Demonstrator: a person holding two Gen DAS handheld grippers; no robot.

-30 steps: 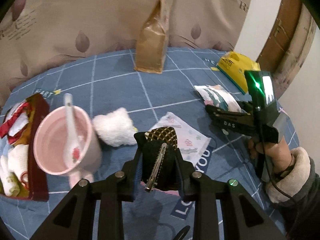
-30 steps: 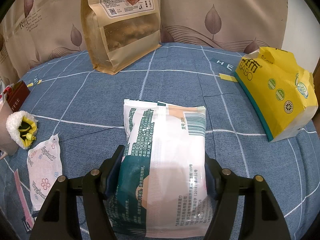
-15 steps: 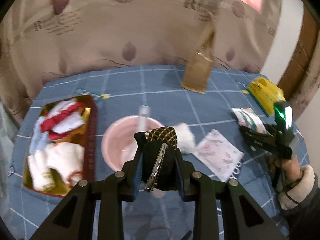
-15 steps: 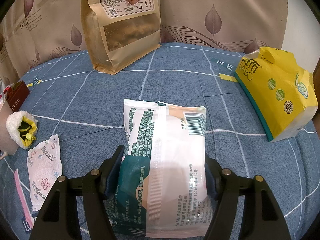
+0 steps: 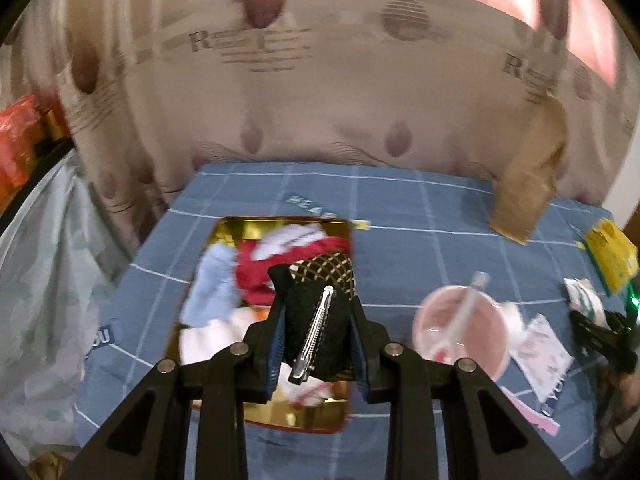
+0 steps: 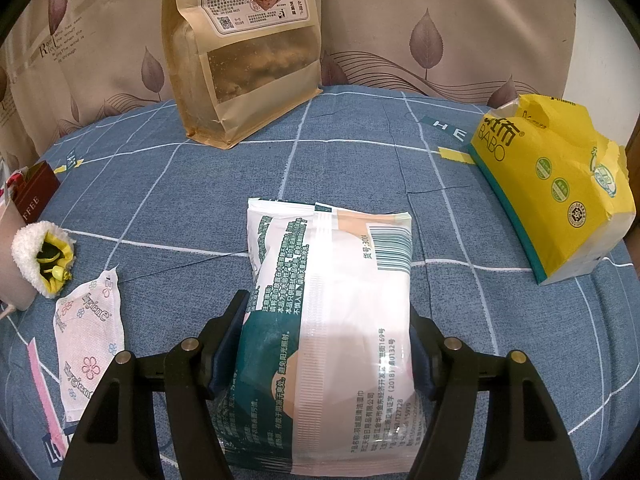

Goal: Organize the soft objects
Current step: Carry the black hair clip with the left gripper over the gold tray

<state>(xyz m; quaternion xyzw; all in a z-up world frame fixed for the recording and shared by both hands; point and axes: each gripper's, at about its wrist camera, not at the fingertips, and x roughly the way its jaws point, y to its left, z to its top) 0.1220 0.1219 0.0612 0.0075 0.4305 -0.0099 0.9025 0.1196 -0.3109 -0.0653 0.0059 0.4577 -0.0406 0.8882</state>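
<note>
Blue checked desk [image 5: 420,208], with a curtain behind it. On its left part, a gold tray [image 5: 240,225], already filled with soft cloth things in red, white and light blue. At the back, a tall brown paper bag [image 6: 240,60], standing up. On the right, a torn yellow tissue pack [image 6: 552,184]. In the middle, a white and green wipes pack [image 6: 332,280], lying flat on the desk.

Right hand-held gripper [image 6: 326,340]: clamped on both sides of the wipes pack, low on the desk.

Next to the tray but apart from it, a pink cup [image 5: 460,332] with a spoon inside.

Left hand-held gripper [image 5: 316,308]: clamped on a small black hair clip [image 5: 304,300] with a gold net and a metal pin. Up in the air, right above the tray.

Step in hand, most likely: bringing the hair clip to the tray with the other soft things.

Next move, as a guess: go down gently toward the soft pile, stop just over it, then open the jaws wide enough to let the clip drop. Best to aim at the middle, away from the shiny rim. After that, maybe the wipes pack.
</note>
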